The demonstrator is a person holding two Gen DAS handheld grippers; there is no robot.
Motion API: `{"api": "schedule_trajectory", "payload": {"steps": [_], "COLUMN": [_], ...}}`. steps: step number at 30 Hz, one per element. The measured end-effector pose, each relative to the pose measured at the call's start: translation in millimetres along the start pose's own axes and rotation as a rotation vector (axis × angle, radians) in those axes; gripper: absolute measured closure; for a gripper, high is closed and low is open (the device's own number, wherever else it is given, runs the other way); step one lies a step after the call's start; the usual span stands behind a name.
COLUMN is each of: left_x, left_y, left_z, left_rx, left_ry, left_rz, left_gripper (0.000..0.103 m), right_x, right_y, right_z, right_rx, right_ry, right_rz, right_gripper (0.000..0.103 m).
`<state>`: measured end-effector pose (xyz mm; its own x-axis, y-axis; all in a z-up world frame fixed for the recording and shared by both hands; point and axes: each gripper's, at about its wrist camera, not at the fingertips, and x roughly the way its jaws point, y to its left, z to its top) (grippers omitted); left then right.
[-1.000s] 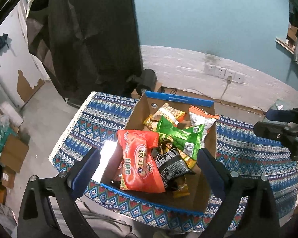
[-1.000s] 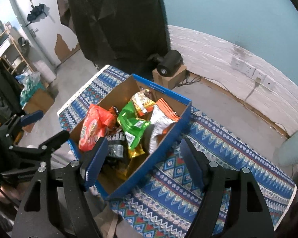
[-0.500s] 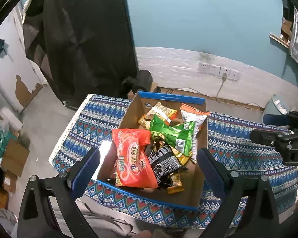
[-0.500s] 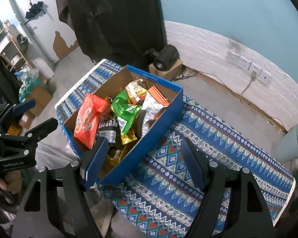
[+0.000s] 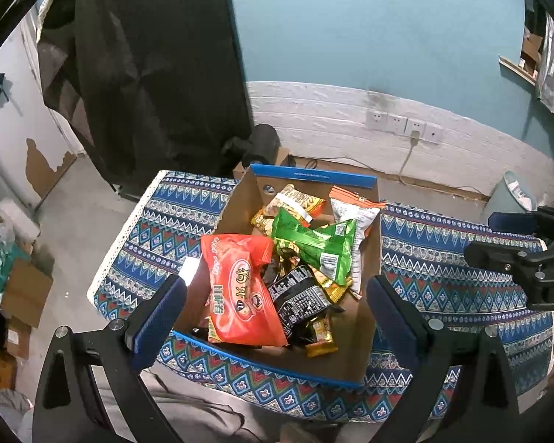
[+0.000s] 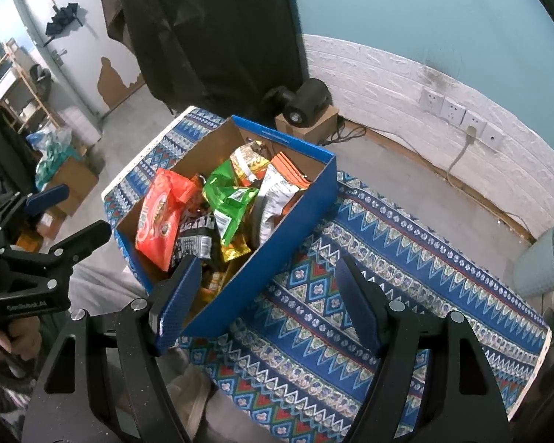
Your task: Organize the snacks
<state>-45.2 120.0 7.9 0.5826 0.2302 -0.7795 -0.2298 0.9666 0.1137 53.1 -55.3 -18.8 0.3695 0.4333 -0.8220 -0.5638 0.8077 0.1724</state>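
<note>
Left wrist view looked down on an open blue-sided cardboard box point(image 5: 369, 332) standing on a blue patterned tablecloth point(image 5: 443, 251). In it lay a loose heap of snacks: a large orange-red plastic packet point(image 5: 240, 291), a green foil packet point(image 5: 314, 243), a black packet point(image 5: 299, 302), a white-and-orange bag point(image 5: 354, 214) leaning on the right wall, and small yellow packets point(image 5: 321, 339) near the front. The left gripper point(image 5: 277, 313) hovered above the box with its jaws spread wide and nothing between them. The right gripper point(image 6: 266, 295) hung over the box's right wall and the cloth, likewise released and empty.

The heap would fit either snacks gathered in or snacks waiting to be sorted out. The likely trouble was the slick, puffy film: a pinch on a bulging face could slip, or drag an overlapping neighbour along. A jaw catching the light box's wall could shove it across the cloth.
</note>
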Motion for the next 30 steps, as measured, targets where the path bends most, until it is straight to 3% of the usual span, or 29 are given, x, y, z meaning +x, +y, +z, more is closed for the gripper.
{"api": "schedule_trajectory", "payload": {"steps": [30], "left_x": [4.3], "left_y": [-3.8], "left_z": [-3.0], "left_rx": [0.021], "left_ry": [0.015], "left_rz": [-0.003], "left_gripper": [0.004], "right_x": [0.1], "right_y": [1.2], "right_z": [-3.3], "right_rx": [0.001], "right_ry": [0.010], "right_rz": [0.001], "right_gripper": [0.028]}}
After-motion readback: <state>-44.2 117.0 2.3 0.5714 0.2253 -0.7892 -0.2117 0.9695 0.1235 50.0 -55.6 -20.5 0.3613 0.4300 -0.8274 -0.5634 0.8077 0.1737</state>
